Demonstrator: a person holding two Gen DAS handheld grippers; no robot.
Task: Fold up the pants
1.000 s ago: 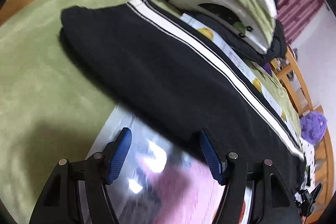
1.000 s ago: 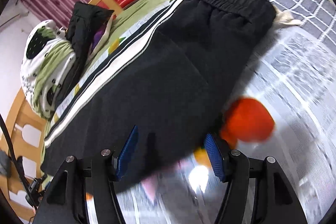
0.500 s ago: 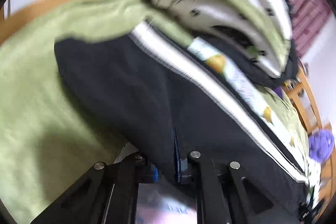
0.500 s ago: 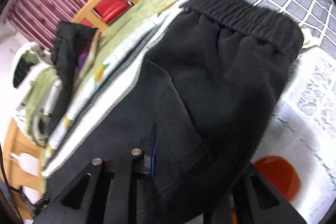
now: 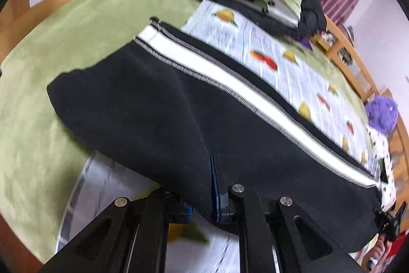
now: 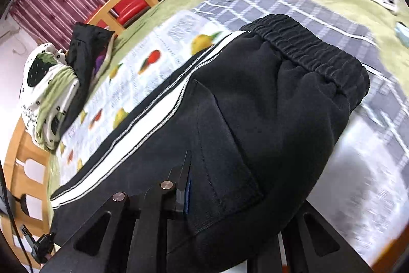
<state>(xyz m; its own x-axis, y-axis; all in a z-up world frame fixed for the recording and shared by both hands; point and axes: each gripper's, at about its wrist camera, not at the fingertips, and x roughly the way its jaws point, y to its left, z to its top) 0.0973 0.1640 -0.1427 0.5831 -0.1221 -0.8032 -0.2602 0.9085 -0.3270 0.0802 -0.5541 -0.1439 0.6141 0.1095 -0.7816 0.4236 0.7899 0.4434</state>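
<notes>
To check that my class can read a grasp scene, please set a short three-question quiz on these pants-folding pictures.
1. True or false: the left tool is shut on the black pants.
2. What colour is the side stripe on the pants?
3. In the right wrist view, what lies just behind the waistband? A checked cloth; B bare wood; C a book.
Key: 1 true; 2 white; 3 A, the checked cloth.
</notes>
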